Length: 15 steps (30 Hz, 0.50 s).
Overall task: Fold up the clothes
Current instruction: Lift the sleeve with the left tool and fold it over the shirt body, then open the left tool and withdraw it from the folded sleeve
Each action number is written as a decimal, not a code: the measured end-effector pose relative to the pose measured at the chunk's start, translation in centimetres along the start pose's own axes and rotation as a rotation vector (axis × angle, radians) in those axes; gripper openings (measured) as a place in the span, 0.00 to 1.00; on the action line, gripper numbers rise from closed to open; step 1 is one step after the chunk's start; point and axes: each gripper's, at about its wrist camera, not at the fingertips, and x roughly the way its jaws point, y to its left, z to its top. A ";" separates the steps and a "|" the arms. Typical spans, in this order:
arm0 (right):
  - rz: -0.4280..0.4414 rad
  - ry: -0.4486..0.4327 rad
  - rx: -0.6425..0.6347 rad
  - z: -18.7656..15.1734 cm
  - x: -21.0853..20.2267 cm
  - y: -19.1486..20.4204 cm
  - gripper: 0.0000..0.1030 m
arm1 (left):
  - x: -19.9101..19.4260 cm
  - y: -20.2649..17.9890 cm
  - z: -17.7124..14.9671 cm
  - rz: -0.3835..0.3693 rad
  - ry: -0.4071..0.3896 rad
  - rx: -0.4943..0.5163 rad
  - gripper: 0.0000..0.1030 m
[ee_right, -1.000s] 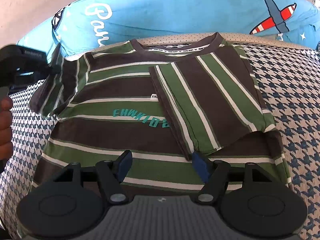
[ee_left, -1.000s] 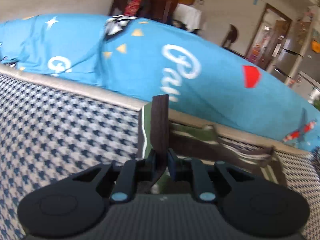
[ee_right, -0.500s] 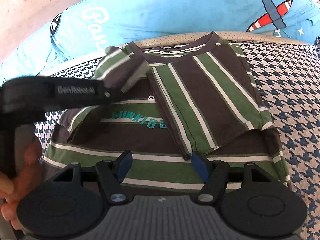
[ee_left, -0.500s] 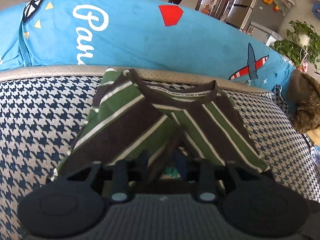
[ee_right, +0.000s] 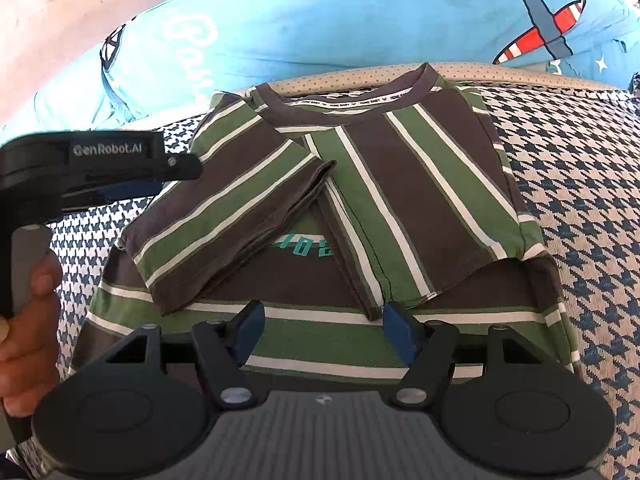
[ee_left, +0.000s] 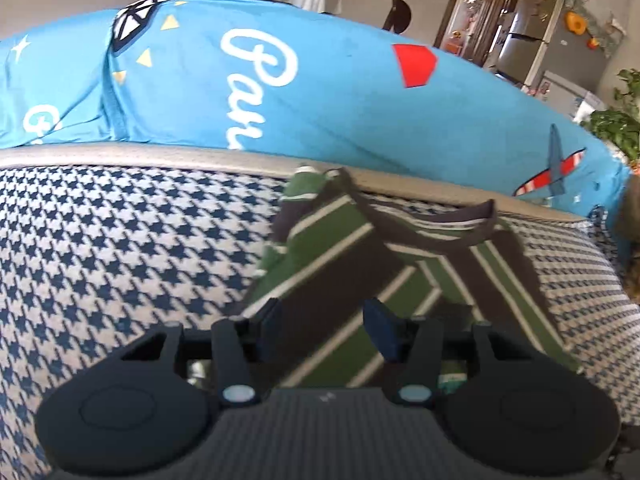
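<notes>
The striped shirt (ee_right: 360,216) lies flat on the checked cushion (ee_right: 580,208), with its collar up against the back edge, just below the big blue pillow (ee_right: 360,28). A second ago the left hand-held gripper (ee_left: 326,330) was pinching the shirt's sleeve and holding it up in the air. Now the sleeve (ee_right: 224,224) has been laid across the front of the shirt, and the jaws are opening. The cloth sits under and between the blue pads but they do not squeeze it any more.

The other sleeve (ee_right: 424,204) was already folded in, and it has not moved. So both sleeves now lie on top of the shirt, and they meet near the middle, partly covering the blue-green letters (ee_right: 308,248).

The right hand-held gripper (ee_right: 324,330) has stayed where it was, over the lower part of the shirt, near the front edge of the cushion. Its jaws are fairly wide and hold nothing. A person's hand (ee_right: 28,320) holds the left tool's grip at the left side.

I think the sleeve step is done. What is left, I would guess, is folding the bottom part up toward the collar. The left sleeve lies a bit crooked, so it may need a small tidy first.
</notes>
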 end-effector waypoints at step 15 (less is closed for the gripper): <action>-0.001 0.004 -0.003 0.1 0.0 -0.1 0.65 | 1.8 2.2 -1.3 0.283 0.014 0.034 0.64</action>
